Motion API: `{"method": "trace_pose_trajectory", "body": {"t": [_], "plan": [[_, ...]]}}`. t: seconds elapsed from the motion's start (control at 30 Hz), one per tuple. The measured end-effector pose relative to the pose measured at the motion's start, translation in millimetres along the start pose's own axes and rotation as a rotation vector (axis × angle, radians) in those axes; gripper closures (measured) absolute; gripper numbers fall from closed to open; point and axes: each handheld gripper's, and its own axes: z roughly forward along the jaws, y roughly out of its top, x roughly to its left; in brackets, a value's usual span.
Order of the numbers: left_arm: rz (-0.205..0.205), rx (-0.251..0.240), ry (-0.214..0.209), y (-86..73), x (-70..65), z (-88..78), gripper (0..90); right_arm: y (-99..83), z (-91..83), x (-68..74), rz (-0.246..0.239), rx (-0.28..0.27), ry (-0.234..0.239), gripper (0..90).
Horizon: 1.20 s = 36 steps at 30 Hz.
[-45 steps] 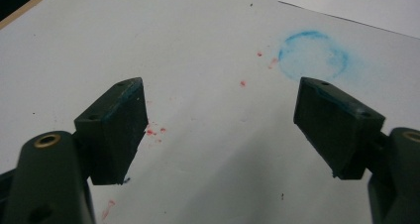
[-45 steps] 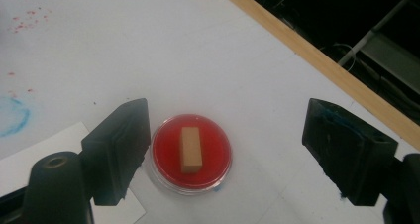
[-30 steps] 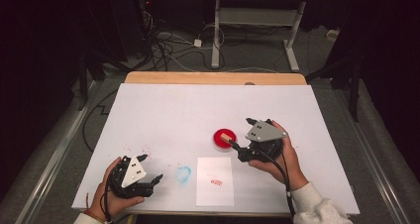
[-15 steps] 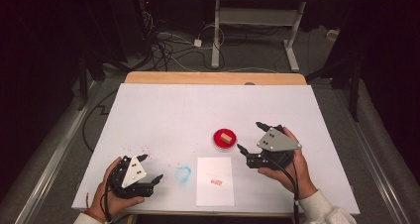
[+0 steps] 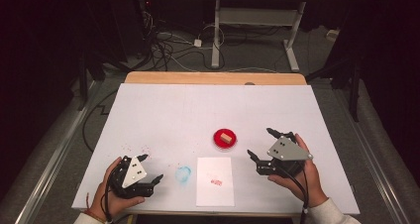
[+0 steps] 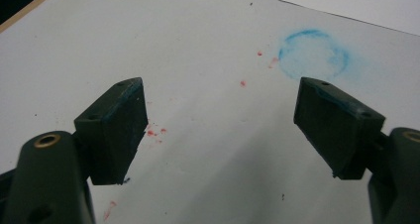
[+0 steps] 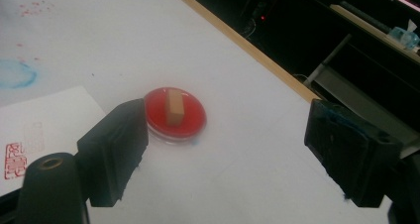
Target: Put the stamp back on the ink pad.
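Note:
A small wooden stamp block [image 5: 227, 136] stands on a round red ink dish [image 5: 220, 140] right of the table's middle. In the right gripper view the block [image 7: 173, 107] rises from the dish [image 7: 190, 122] just beyond the left jaw. My right gripper [image 5: 260, 142] is open, to the right of the dish and apart from it; nothing lies between its jaws [image 7: 225, 120]. A white paper sheet [image 5: 215, 194] with a red stamp print [image 5: 216, 182] lies near the front edge. My left gripper [image 5: 151, 167] rests open at the front left, empty [image 6: 221, 92].
A blue ring smudge [image 5: 183, 174] marks the table between the left gripper and the paper, seen also as the blue ring [image 6: 313, 54]. Red specks [image 5: 136, 148] dot the white table top [image 5: 198, 110]. A wooden strip [image 5: 213, 78] runs along the far edge.
My right gripper has drawn back from the red dish toward the right and the front, open, leaving the block on the dish. The left gripper has not moved.

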Motion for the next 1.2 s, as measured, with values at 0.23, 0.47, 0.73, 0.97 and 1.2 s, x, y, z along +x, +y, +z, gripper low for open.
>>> {"method": "trace_pose_trajectory", "body": {"t": [0.23, 0.47, 0.73, 0.97, 1.2], "plan": [[0.001, 0.003, 0.0, 0.1, -0.4, 0.6, 20.4, -14.5, -11.0, 0.2, -0.004, -0.01, -0.025, 17.4], [0.003, 0.002, 0.0, 0.8, -0.4, 0.9, 20.4, -25.9, -23.7, -5.1, 0.022, -0.025, -0.058, 17.2], [0.005, -0.003, 0.002, 1.7, -0.2, 0.9, 20.2, -38.4, -35.8, -10.8, 0.043, -0.017, -0.077, 17.1], [0.003, -0.01, 0.003, 2.0, 0.0, 0.9, 20.1, -52.8, -44.7, -13.7, 0.058, -0.02, -0.084, 17.2], [0.005, -0.003, 0.015, 2.5, 0.3, 1.6, 20.3, -68.0, -49.3, -17.4, 0.075, 0.008, -0.108, 16.5]]}}
